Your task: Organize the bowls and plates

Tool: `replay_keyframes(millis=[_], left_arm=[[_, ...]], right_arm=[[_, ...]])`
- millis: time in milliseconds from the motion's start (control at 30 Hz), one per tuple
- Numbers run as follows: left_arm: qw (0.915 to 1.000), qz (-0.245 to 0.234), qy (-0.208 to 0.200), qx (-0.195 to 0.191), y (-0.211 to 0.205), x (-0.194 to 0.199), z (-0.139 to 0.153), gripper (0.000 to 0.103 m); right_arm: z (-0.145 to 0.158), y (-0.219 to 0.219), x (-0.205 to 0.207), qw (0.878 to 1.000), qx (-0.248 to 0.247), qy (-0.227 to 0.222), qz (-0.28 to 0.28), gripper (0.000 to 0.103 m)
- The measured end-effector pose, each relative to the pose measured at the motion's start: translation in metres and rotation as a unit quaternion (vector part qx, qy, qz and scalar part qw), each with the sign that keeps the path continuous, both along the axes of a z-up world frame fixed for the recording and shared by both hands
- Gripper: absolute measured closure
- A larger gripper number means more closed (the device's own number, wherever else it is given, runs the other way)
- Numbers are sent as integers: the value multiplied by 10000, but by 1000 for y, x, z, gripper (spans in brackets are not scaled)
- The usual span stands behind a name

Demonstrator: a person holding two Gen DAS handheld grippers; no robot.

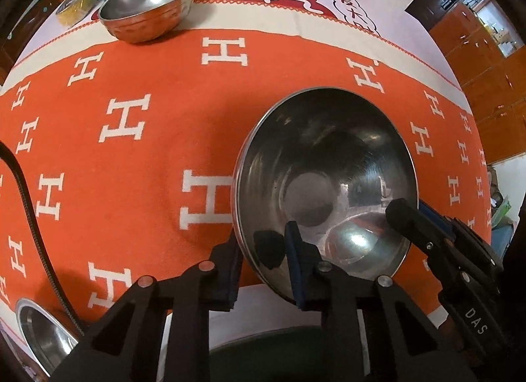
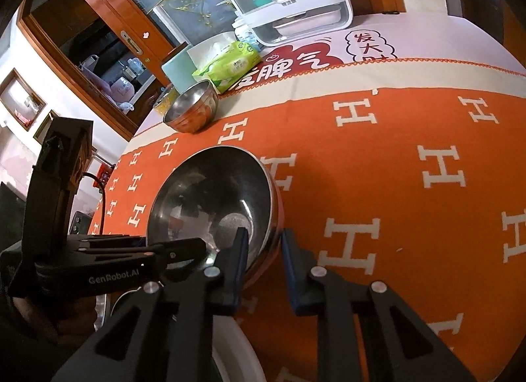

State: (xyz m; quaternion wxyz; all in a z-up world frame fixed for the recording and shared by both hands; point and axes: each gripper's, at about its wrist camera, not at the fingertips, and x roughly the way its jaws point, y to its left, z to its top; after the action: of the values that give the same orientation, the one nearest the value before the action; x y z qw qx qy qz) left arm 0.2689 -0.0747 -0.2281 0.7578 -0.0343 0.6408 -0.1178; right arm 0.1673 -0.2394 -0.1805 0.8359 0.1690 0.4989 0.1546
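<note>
Orange tablecloth (image 1: 131, 184) bears bowl (image 1: 328, 168), mouth upward.

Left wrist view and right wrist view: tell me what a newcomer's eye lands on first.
The large steel bowl near the table's front edge, pinched at its rim by both the left gripper and the right gripper. Under it, the orange cloth with white H letters. A smaller steel bowl sits farther back.
</note>
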Motion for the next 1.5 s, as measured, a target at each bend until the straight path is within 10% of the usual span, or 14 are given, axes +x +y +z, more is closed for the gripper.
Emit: replay_keyframes(millis=[633,1500], left_arm=[[9990,-210,-307,-257,-5,-37,40,83],[9916,473,-1059,-578,47,-119,94,83]], right_arm=[[38,-3,-30,9977,-492,-379,-267,91],[100,51,-85,9804,-1356,-1184,800,91]])
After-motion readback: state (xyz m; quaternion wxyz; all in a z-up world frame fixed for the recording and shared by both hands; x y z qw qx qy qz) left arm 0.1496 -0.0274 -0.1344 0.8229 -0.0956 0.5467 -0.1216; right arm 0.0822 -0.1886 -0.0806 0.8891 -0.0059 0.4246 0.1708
